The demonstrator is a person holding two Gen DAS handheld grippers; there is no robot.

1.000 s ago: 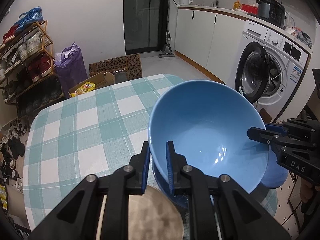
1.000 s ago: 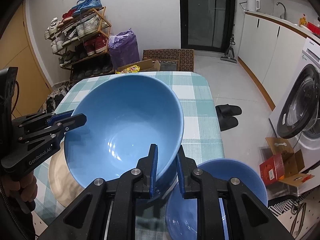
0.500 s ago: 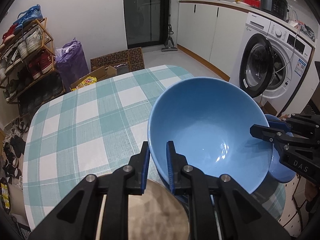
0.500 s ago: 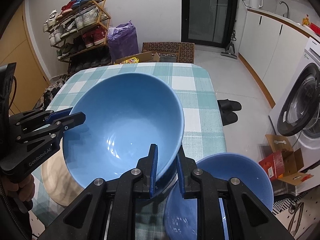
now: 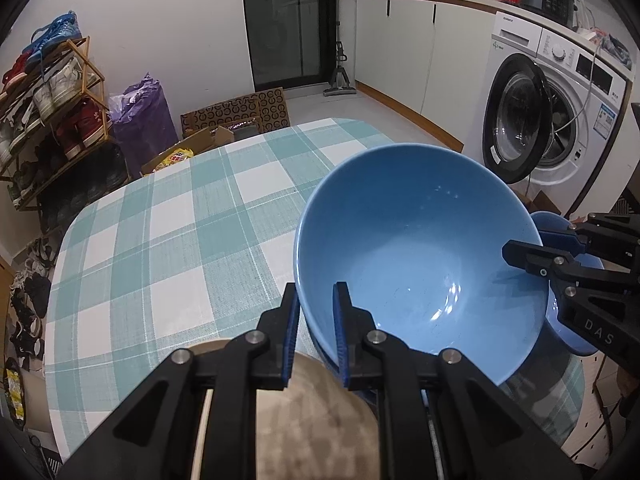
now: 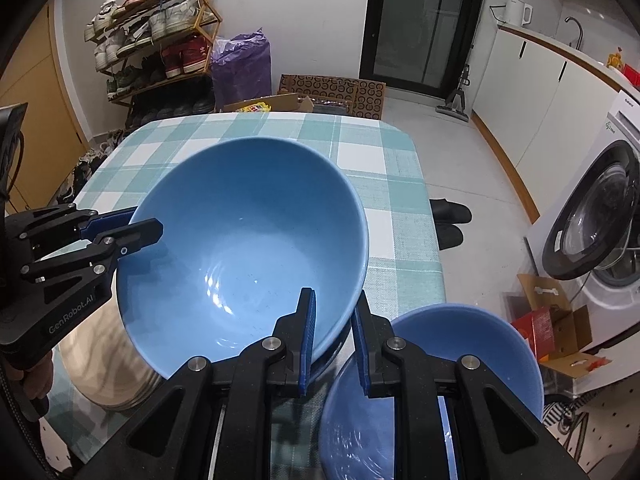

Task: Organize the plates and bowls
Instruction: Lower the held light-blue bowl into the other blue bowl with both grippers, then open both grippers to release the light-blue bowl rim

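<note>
A large blue bowl (image 5: 420, 248) is held in the air above the checked table (image 5: 160, 248), gripped on opposite rims by both grippers. My left gripper (image 5: 316, 320) is shut on its near rim in the left wrist view. My right gripper (image 6: 334, 324) is shut on the opposite rim; the bowl also shows in the right wrist view (image 6: 240, 248). A smaller blue bowl (image 6: 440, 380) sits below at the table's right end. A beige plate (image 5: 312, 420) lies under my left gripper, also visible in the right wrist view (image 6: 108, 356).
The teal and white checked cloth (image 6: 384, 152) covers the table. A washing machine (image 5: 552, 120) stands right of the table. A shoe rack (image 6: 160, 48), purple bag (image 6: 240, 64) and cardboard boxes (image 6: 332, 92) lie beyond the far edge. Slippers (image 6: 448, 220) lie on the floor.
Both grippers have lifted the large bowl higher above the table; the table and the smaller bowl look farther below. The grips are unchanged.
</note>
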